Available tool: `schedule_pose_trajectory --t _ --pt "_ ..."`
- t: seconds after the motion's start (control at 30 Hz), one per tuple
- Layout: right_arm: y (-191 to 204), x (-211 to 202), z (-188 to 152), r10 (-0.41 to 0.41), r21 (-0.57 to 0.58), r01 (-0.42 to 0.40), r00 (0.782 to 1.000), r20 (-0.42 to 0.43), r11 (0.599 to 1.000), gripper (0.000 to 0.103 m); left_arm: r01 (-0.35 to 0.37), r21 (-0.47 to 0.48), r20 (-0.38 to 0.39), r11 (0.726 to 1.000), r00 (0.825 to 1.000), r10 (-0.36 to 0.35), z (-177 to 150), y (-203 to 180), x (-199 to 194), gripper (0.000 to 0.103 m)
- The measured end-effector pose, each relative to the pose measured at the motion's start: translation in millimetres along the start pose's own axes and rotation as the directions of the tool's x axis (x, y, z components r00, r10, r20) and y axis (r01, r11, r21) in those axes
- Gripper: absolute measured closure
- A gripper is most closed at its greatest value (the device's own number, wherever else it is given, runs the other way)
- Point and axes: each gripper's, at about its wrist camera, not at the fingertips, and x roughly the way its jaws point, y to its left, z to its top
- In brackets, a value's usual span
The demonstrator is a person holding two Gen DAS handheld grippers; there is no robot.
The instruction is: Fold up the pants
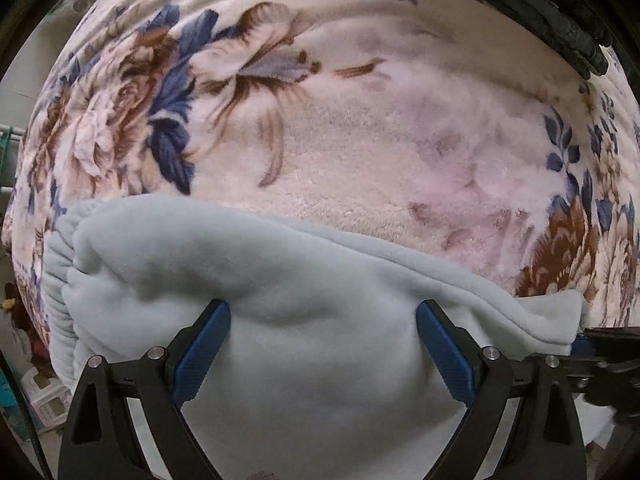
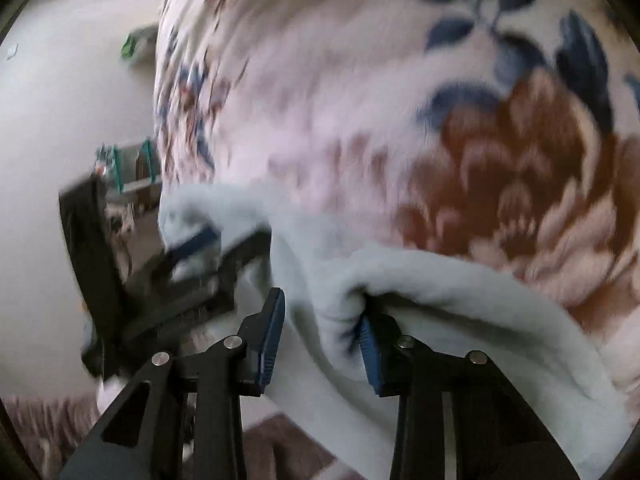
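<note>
The pale blue fleece pants (image 1: 280, 272) lie folded on the floral blanket (image 1: 360, 128), with the elastic waistband bunched at the left. My left gripper (image 1: 323, 312) is open, its blue pads wide apart over the pants. In the right wrist view, which is blurred, my right gripper (image 2: 322, 312) is open with a fold of the pants (image 2: 460, 304) lying between its jaws and against the right pad (image 2: 370, 350). The left gripper (image 2: 200, 248) shows there at the left, over the pants.
The floral blanket (image 2: 400, 120) covers the bed. A black strap or glove (image 1: 560, 20) lies at the far right edge. Floor, a drying rack (image 2: 128, 160) and clutter lie beyond the bed's left side.
</note>
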Motion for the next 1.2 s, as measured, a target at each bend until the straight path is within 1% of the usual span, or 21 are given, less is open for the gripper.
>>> schedule_pose_trajectory --t 0.07,0.27,0.3,0.37,0.4,0.47,0.57,0.63,0.7,0.73,0.77,0.8,0.87,0.9,0.93,0.97,1.0,1.03,1.1,1.13,1.2 --pt "-6.0 5.5 3.6 -0.086 -0.020 0.086 0.996 0.012 0.996 0.065 0.001 0.004 0.003 1.000 1.000 -0.001 -2.1 -0.5 -2.4 0.008" --pt "-11.4 33.8 38.6 -0.029 -0.029 0.029 0.999 -0.022 0.999 0.061 0.043 -0.002 -0.040 0.999 0.998 -0.043 -4.3 10.1 -13.2 0.008" --pt "-11.6 32.6 38.8 -0.004 -0.020 0.003 1.000 -0.013 1.000 0.062 0.041 0.013 -0.043 0.999 0.998 -0.041 -4.2 11.4 -14.7 0.008" --pt "-13.8 20.8 32.1 0.097 0.002 -0.097 0.995 0.008 0.995 0.081 0.036 0.050 -0.029 0.998 0.999 -0.035 -3.9 10.4 -20.2 0.008" --pt "-15.7 10.8 25.3 0.146 0.008 -0.146 0.989 0.025 0.989 0.085 0.037 0.090 -0.015 0.995 0.999 -0.035 -3.6 8.7 -22.8 0.008" --pt "-20.5 -9.8 8.8 0.286 0.024 -0.288 0.957 0.055 0.957 0.086 0.049 0.168 -0.013 0.985 0.999 -0.048 2.0 3.1 -25.6 0.008" --pt "-17.6 -13.9 -0.5 0.340 0.016 -0.340 0.940 0.024 0.940 0.086 0.040 0.253 -0.042 0.967 0.999 -0.030 4.5 -1.5 -17.6 0.008" --pt "-13.6 -5.1 2.2 0.280 -0.027 -0.280 0.960 -0.027 0.960 0.086 0.025 0.253 -0.069 0.967 0.998 -0.008 5.2 2.0 -7.3 0.008" --pt "-21.2 -0.8 10.4 0.189 -0.021 -0.189 0.982 -0.031 0.982 0.078 0.023 0.232 -0.087 0.972 0.996 -0.003 4.5 4.7 -0.4 0.008" --pt "-26.0 3.0 17.2 0.147 -0.016 -0.148 0.989 -0.034 0.989 0.071 0.022 0.215 -0.088 0.976 0.996 -0.003 4.5 5.9 0.3 0.008" --pt "-28.8 9.9 27.4 0.109 -0.021 -0.110 0.993 -0.036 0.994 0.070 0.016 0.204 -0.087 0.979 0.996 0.002 4.5 6.2 0.6 0.008" --pt "-30.4 16.2 33.7 0.120 -0.015 -0.120 0.992 -0.046 0.993 0.070 0.010 0.194 -0.089 0.981 0.996 0.007 5.1 5.9 1.2 0.008" --pt "-33.1 32.6 43.3 0.230 0.020 -0.229 0.968 -0.097 0.973 0.070 0.011 0.163 -0.098 0.987 0.995 0.005 6.8 6.9 1.8 0.008" --pt "-29.5 37.2 43.5 0.310 0.020 -0.310 0.944 -0.116 0.951 0.070 0.012 0.154 -0.102 0.988 0.995 0.004 6.6 5.7 4.2 0.008" --pt "-22.1 39.0 41.1 0.409 0.012 -0.411 0.902 -0.141 0.912 0.068 0.014 0.143 -0.107 0.990 0.994 0.001 5.1 4.3 4.7 0.008" --pt "-16.8 38.1 39.7 0.434 -0.006 -0.440 0.887 -0.155 0.898 0.062 0.022 0.135 -0.109 0.991 0.994 -0.007 3.9 3.9 4.5 0.006" --pt "-10.3 34.1 35.9 0.440 -0.048 -0.454 0.880 -0.176 0.889 0.062 0.028 0.131 -0.109 0.991 0.994 -0.014 -1.3 12.8 7.7 0.006" --pt "-8.3 32.2 34.2 0.421 -0.074 -0.441 0.887 -0.187 0.895 0.062 0.022 0.139 -0.109 0.990 0.994 -0.006 -2.7 11.8 9.8 0.006" --pt "-16.0 35.7 39.6 0.296 -0.081 -0.312 0.941 -0.165 0.947 0.063 0.021 0.146 -0.107 0.989 0.994 -0.005 -5.5 12.5 13.3 0.006" --pt "-23.2 41.8 42.8 0.254 -0.061 -0.267 0.953 -0.167 0.962 0.063 0.019 0.147 -0.109 0.989 0.994 -0.002 -9.5 17.1 17.2 0.006" --pt "-26.8 53.7 49.4 0.258 -0.032 -0.268 0.948 -0.184 0.963 0.063 0.012 0.150 -0.113 0.989 0.994 0.005 -16.2 12.2 16.9 0.006"
